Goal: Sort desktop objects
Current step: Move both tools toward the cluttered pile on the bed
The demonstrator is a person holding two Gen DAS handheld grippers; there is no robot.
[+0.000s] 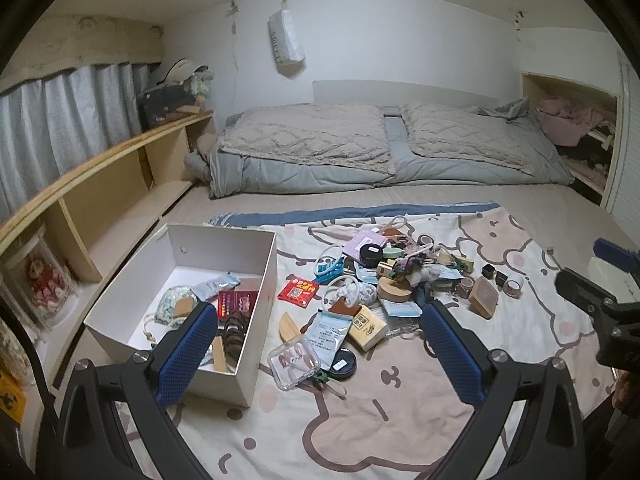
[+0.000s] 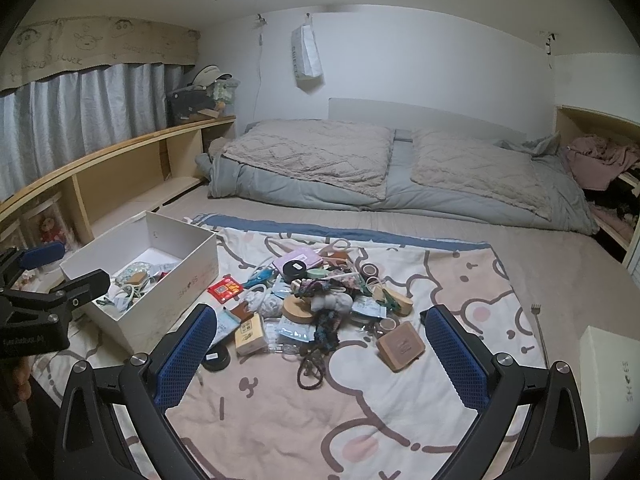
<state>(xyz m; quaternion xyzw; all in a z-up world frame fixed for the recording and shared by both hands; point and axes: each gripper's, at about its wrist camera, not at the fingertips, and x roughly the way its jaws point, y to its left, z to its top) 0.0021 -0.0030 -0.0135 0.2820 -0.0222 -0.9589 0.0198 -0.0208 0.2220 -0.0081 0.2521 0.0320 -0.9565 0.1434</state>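
Observation:
A pile of small objects (image 1: 384,280) lies on a cartoon blanket (image 1: 360,420) on the bed; it also shows in the right wrist view (image 2: 320,304). A white open box (image 1: 256,280) at the left holds several items, also seen in the right wrist view (image 2: 200,264). My left gripper (image 1: 320,344) is open and empty, above the box's near corner and the pile's near edge. My right gripper (image 2: 320,352) is open and empty, held above the blanket in front of the pile. A brown square case (image 2: 400,346) lies between its fingers.
A wooden shelf (image 1: 120,184) runs along the left wall under grey curtains. Folded quilts and pillows (image 1: 360,148) lie at the bed's head. A second white box (image 2: 608,380) sits at the right. A metal fork-like tool (image 2: 540,328) lies beside the blanket.

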